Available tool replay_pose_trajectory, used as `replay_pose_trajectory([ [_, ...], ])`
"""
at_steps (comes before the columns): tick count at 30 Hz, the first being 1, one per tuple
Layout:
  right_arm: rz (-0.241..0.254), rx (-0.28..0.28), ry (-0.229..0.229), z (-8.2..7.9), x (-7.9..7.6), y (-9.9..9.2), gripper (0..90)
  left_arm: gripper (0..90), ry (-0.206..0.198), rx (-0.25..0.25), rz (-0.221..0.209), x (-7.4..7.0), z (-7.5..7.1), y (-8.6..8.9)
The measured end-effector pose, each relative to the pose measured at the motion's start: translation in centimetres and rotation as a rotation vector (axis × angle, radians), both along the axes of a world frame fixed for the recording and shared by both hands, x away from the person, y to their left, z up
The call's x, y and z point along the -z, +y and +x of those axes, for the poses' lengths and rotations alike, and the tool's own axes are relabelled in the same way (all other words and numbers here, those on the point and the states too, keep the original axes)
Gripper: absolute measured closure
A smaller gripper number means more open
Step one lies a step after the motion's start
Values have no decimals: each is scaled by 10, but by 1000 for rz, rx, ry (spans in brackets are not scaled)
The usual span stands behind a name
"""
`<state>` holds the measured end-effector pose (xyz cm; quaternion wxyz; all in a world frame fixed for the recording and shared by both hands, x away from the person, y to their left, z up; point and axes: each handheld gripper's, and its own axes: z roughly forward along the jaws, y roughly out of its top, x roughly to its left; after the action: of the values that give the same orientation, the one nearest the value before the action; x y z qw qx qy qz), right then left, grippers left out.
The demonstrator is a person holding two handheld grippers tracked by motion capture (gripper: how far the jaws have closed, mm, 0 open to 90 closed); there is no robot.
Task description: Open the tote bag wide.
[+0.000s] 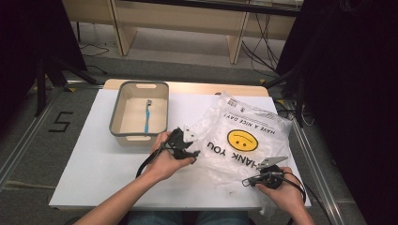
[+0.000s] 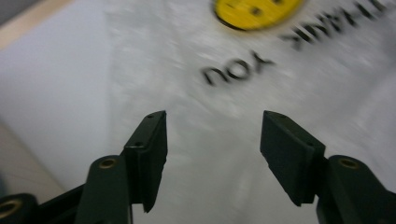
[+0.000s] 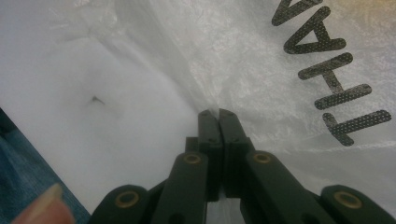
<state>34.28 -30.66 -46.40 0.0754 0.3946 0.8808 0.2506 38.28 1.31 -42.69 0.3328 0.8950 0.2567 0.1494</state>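
Observation:
A clear plastic bag (image 1: 220, 126) lies crumpled on the right half of the white table (image 1: 103, 159), printed with a yellow smiley and "THANK YOU". My left gripper (image 1: 195, 152) hovers at the bag's left edge. In the left gripper view its jaws (image 2: 212, 116) stand open over the bag (image 2: 243, 93) with nothing between them. My right gripper (image 1: 245, 180) is at the bag's near edge. Its jaws (image 3: 217, 112) are shut, pinching a fold of the bag's film (image 3: 261, 60).
A grey bin (image 1: 116, 108) stands at the back left of the table with a blue toothbrush (image 1: 147, 117) lying in it. Bare tabletop stretches along the left and front. Wooden furniture legs and cables sit on the floor beyond the table.

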Motion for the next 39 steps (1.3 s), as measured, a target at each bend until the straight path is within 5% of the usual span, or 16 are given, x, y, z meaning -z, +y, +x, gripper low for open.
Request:
replay_pose_trajectory([
  [2,11,14,-2,1,-2,1,899,383,5,57,79,8,-5,-2],
  [4,24,31,-12,1,-4,1,899,394,-50,81,194,18,-3,-5],
  [9,30,47,-27,1,-7,4,900,707,-125,48,311,34,14,-13],
  [13,37,45,-33,0,-8,5,900,892,-148,-23,294,34,27,-16],
  [22,62,53,-58,1,-8,17,897,887,-224,-172,181,27,51,-18],
  [30,59,24,-53,5,-3,25,857,607,-211,-180,85,22,46,-10],
  [34,73,25,-55,3,-6,26,739,444,-202,-156,14,16,34,-3],
  [39,116,26,-118,1,-17,28,570,357,-151,-138,-70,14,17,11],
])
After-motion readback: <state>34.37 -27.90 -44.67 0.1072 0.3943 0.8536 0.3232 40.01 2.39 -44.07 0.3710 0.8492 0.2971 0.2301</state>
